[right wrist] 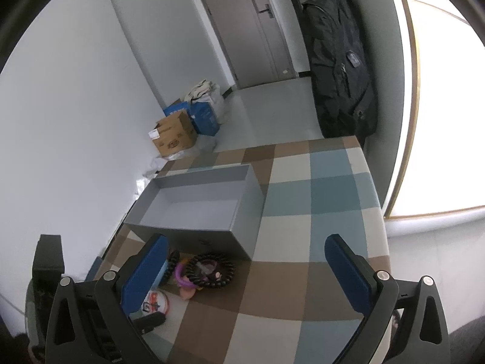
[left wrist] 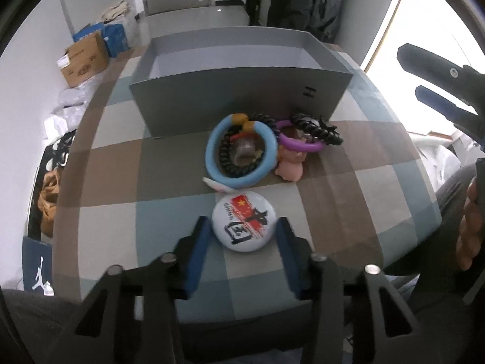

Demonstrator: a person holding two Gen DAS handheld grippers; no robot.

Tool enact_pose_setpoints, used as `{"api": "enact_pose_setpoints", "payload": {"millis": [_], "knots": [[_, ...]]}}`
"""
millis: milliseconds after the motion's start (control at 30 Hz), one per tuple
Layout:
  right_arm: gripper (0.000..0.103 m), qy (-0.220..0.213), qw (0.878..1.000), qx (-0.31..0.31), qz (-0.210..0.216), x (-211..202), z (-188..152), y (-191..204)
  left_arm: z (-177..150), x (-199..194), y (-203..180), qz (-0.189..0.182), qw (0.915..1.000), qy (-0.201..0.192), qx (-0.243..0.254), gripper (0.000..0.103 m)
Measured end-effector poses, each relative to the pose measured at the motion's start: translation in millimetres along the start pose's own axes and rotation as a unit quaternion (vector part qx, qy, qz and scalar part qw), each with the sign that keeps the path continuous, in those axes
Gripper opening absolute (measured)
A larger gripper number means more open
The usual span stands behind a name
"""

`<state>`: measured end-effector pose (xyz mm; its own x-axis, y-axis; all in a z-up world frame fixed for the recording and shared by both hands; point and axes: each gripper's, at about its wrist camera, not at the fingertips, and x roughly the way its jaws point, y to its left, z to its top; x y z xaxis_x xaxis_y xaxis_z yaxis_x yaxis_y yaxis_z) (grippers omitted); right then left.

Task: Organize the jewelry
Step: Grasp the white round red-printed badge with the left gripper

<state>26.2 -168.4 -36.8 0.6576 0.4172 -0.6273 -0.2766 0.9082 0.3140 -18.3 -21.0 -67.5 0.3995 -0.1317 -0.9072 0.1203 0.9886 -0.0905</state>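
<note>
The left gripper (left wrist: 242, 227) straddles the round white pin badge with red and black print (left wrist: 244, 220), near the table's front edge; its blue pads stand narrowed just beside the rim, contact unclear. Squeeze squarely across the rim, then lift towards the empty grey cardboard box (left wrist: 239, 103) beyond. At right, the right gripper (right wrist: 245, 270) hangs wide apart, holding nothing.

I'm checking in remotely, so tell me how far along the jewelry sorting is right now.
Barely begun. Done: nothing; the grey box looks empty. In hand: the left gripper has its jaws on either side of the round badge, which lies on the checked cloth. Left: the blue ring, purple ring, black coil ties and pink pig figure remain in front of the box. The right gripper is open, idle.
</note>
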Motion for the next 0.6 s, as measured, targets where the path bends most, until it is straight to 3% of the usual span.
{"api": "enact_pose_setpoints", "payload": {"millis": [367, 600], "knots": [[0.103, 0.002, 1.000, -0.007, 0.002, -0.7, 0.4, 2.1, -1.7, -13.9, 6.5, -0.060, 0.9977, -0.023, -0.023, 0.037], [0.103, 0.009, 1.000, -0.007, 0.002, 1.0, -1.3, 3.5, 5.2, -15.7, 18.8, -0.075, 0.9957, -0.024, -0.049, 0.037]]}}
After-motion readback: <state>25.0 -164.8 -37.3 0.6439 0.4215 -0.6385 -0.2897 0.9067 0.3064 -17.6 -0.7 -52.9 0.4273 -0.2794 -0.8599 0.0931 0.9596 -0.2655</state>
